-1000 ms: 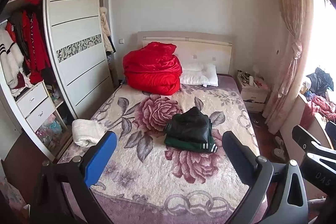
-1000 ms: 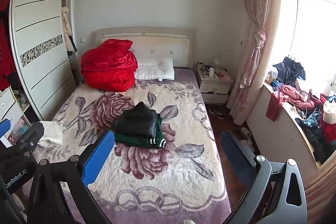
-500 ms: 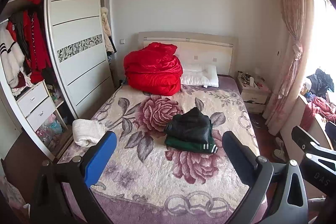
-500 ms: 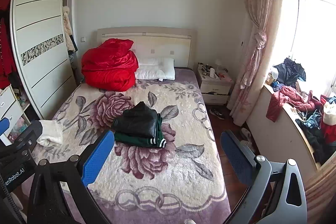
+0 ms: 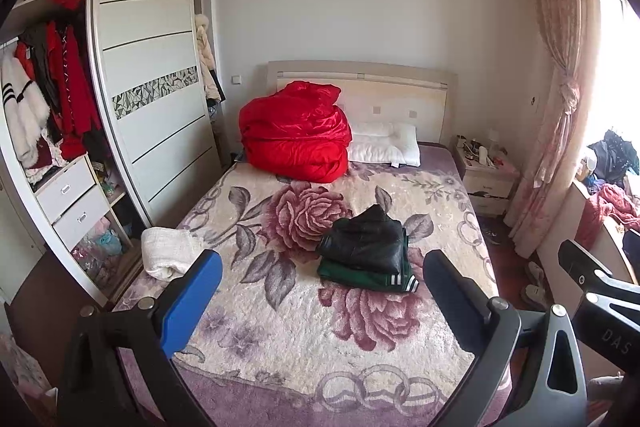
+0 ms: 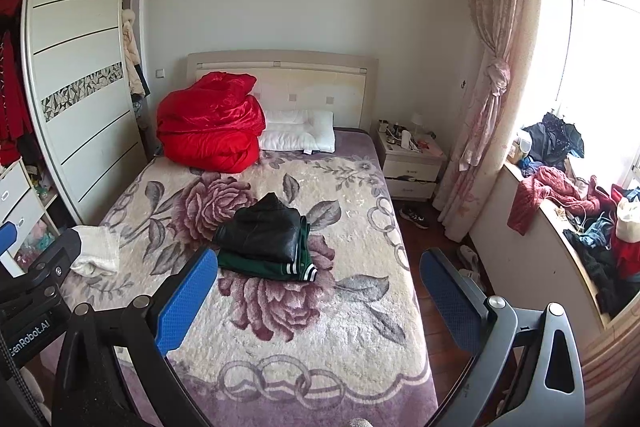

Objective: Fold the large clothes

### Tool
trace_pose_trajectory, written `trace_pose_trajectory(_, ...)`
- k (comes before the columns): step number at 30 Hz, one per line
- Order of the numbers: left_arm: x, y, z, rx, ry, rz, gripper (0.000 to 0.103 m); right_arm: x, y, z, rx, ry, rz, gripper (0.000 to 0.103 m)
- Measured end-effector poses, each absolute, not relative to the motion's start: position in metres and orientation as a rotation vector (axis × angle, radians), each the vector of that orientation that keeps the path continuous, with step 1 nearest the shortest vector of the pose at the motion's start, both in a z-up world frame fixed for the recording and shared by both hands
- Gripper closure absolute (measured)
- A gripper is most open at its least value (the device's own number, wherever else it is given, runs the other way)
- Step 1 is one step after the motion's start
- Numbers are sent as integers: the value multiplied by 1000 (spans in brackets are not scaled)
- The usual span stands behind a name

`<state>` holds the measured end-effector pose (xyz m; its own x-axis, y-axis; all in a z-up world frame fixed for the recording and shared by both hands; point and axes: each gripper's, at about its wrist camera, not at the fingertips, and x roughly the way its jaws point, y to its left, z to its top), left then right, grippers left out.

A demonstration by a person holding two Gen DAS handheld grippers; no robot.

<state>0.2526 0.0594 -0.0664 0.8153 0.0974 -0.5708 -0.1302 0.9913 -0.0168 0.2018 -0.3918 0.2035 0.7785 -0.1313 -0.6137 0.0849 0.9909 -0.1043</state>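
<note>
While both grippers hang above the foot of the bed, nothing is held. Left wrist view: the left gripper (image 5: 320,291) has its fingers (image 5: 192,301) spread wide and empty. A black jacket (image 5: 366,243) lies folded on a folded green garment (image 5: 360,277) near the middle of the bed (image 5: 280,351), slightly toward its right edge. A white towel (image 5: 166,257) sits bundled at the left edge. A red quilt (image 5: 296,133) and a pillow (image 5: 384,147) lie against the headboard.

Right wrist view: the right gripper (image 6: 318,293) is likewise spread apart, empty, well short of the stack. The jacket (image 6: 260,233) looks glossy, probably slick and fairly heavy, limp rather than stiff; judged best pinched at a thick seam or collar. The green garment (image 6: 272,267) appears soft knit; its striped hem offers firm purchase.
</note>
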Motion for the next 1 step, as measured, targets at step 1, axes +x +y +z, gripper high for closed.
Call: trace_pose_trajectory(1,253,60,-67,-61,605,120,0,203,-393,203,-74,667,-118,0)
